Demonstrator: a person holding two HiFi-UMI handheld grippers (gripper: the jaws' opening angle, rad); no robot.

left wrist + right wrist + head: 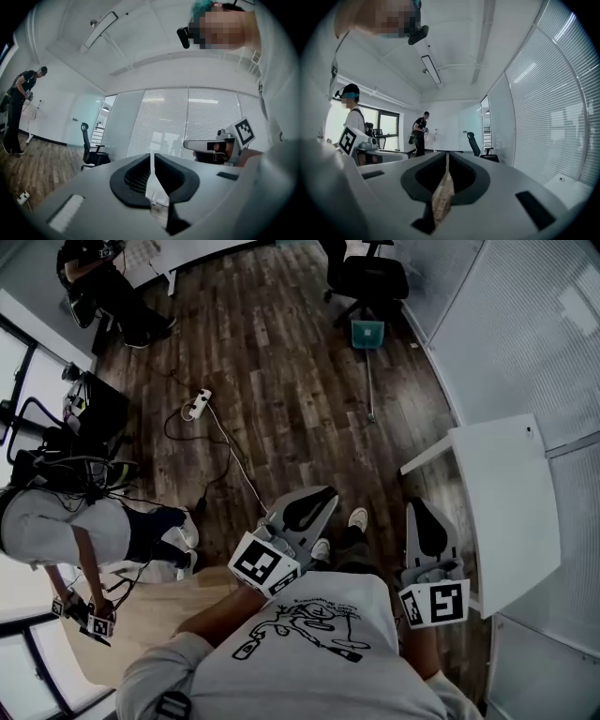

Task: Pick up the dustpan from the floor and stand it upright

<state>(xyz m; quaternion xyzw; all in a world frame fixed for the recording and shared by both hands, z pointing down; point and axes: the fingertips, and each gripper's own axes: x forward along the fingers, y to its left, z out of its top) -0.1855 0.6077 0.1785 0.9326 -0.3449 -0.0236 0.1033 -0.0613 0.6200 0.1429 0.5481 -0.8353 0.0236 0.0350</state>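
An office, going by swivel chair point(373, 277), white desk point(511, 512) and glass partitions point(543, 117).

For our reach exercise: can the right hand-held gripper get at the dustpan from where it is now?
Probably not yet: the right hand-held gripper is close to the person, the dustpan lies far ahead. Bare floor between leaves the way free.

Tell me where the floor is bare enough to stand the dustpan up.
Bare boards run between the power strip and the dustpan, down toward the corner of the white table. Crowded: the left edge, with tangled cables and a bent-over person, and the top right, where the office chair stands by the dustpan.
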